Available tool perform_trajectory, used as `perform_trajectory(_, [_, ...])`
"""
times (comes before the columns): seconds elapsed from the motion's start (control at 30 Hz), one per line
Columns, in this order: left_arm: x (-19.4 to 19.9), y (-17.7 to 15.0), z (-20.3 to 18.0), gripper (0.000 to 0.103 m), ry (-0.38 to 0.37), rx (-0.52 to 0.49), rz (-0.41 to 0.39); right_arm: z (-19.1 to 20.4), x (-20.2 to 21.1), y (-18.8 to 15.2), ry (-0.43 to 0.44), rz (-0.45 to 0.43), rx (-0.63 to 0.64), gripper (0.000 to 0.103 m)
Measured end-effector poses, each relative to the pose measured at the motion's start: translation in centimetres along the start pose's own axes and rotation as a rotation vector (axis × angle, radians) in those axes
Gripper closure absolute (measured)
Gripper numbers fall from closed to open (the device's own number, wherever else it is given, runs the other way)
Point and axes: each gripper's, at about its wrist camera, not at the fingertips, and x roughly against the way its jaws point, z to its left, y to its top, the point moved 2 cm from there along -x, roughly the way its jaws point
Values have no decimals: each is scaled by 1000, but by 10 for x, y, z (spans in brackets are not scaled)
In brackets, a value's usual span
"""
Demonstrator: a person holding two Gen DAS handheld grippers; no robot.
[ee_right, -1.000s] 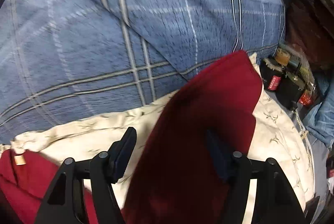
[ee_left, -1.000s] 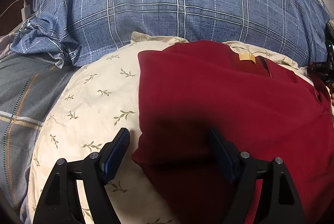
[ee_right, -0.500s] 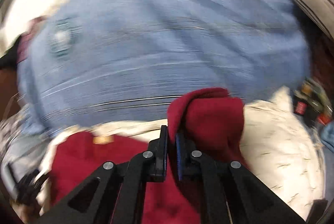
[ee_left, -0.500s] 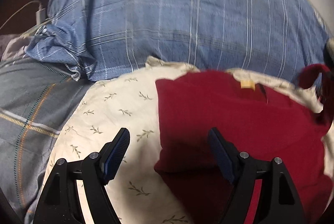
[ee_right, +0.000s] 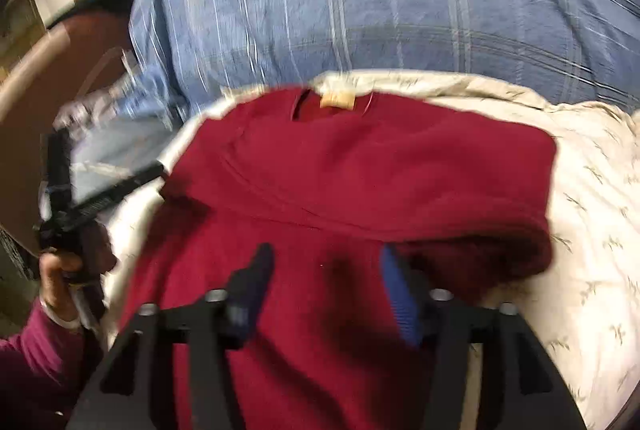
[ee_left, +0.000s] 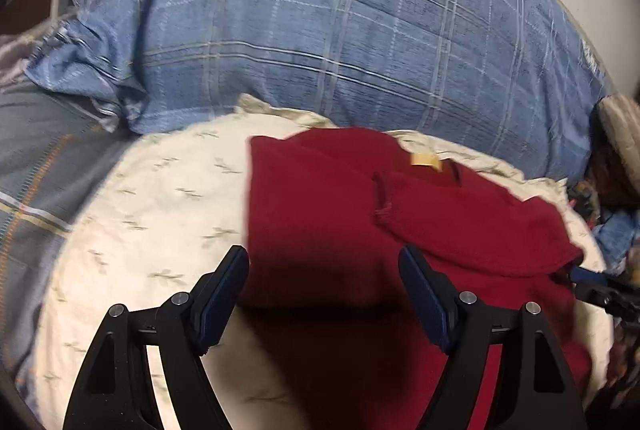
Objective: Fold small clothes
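A dark red garment (ee_left: 340,213) with a tan neck label (ee_left: 426,159) lies on a cream leaf-print pillow (ee_left: 160,213). Its left side and right sleeve are folded in over the body. My left gripper (ee_left: 324,290) is open and empty, hovering over the garment's lower left part. In the right wrist view the garment (ee_right: 360,169) fills the middle, with the folded sleeve edge (ee_right: 480,230) on the right. My right gripper (ee_right: 324,282) is open and empty just above the garment's middle. The left gripper (ee_right: 80,205) shows at the far left, held by a hand.
A large blue plaid pillow (ee_left: 340,41) with a round crest rises behind the cream pillow. A grey plaid sheet (ee_left: 36,169) lies to the left. Cluttered small items (ee_left: 600,205) sit at the right edge. A brown headboard (ee_right: 48,89) stands at left.
My right gripper carried the right sleeve leftward over the garment, then opened and let it go. My left gripper stayed open and drew back a little.
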Motion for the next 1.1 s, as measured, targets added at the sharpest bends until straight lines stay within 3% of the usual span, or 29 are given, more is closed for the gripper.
perform_trajectory(0.17, [-26, 18, -19, 27, 28, -20, 50, -17, 23, -3, -32, -91, -26, 31])
perform_trajectory(0.33, [-55, 36, -43, 29, 37, -58, 85, -34, 28, -14, -22, -96, -53, 31])
perform_trajectory(0.43, [-69, 41, -59, 43, 48, -109, 104, -44, 29, -15, -5, -103, -90, 31])
perform_trajectory(0.53, [-92, 38, -76, 65, 66, -175, 159, -55, 31, -13, 11, -123, -138, 31])
perform_trajectory(0.6, [-104, 37, -84, 95, 100, -213, 181, -61, 34, -11, 21, -135, -171, 31])
perform_trajectory(0.67, [-98, 44, -88, 95, 78, -202, 164, -64, 40, -10, -2, -158, -175, 31])
perform_trajectory(0.73, [-71, 57, -90, 95, 14, -189, 90, -67, 47, -8, -32, -173, -167, 30])
perform_trajectory(0.87, [-27, 75, -82, 95, -23, -189, -32, -72, 48, -5, -78, -160, -181, 20])
perform_trajectory(1.0, [-25, 70, -64, 95, -16, -158, -5, -72, 28, -3, -187, -98, -135, 20])
perform_trajectory(1.07, [-35, 64, -60, 95, -21, -148, 29, -72, 19, 0, -207, -95, -103, 24])
perform_trajectory(1.1, [-41, 60, -59, 95, -10, -143, 41, -71, 11, 4, -228, -84, -74, 41])
